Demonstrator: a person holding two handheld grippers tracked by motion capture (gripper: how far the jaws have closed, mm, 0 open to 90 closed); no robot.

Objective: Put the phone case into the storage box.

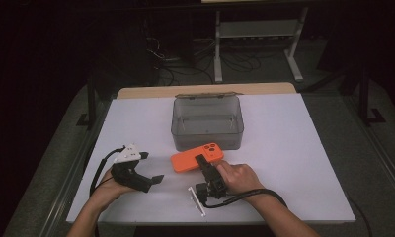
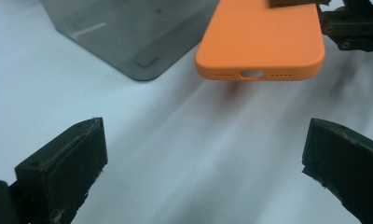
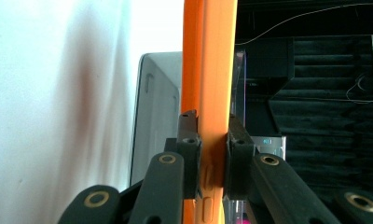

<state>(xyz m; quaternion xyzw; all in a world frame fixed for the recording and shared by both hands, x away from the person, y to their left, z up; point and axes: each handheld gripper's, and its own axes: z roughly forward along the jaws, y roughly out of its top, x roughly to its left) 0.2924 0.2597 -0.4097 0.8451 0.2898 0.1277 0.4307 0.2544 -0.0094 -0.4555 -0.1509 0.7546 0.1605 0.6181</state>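
Note:
An orange phone case (image 1: 196, 157) hangs just above the white table (image 1: 284, 163), in front of a grey see-through box (image 1: 208, 122). My right gripper (image 1: 203, 163) is shut on the case's long edge. Seen from the right gripper, the case (image 3: 212, 93) runs edge-on between the two clamped fingers (image 3: 190, 140). My left gripper (image 1: 151, 168) is open at the left of the table, apart from the case. From the left gripper I look between my spread fingers (image 2: 68, 163) at the case's port end (image 2: 259, 44), lifted off the table, with the box (image 2: 128, 32) behind.
The box (image 1: 208, 122) stands lidless at the table's middle back. A white desk frame (image 1: 257, 42) and cables lie on the dark floor beyond the far edge. White tabletop stretches to the right of the box and case.

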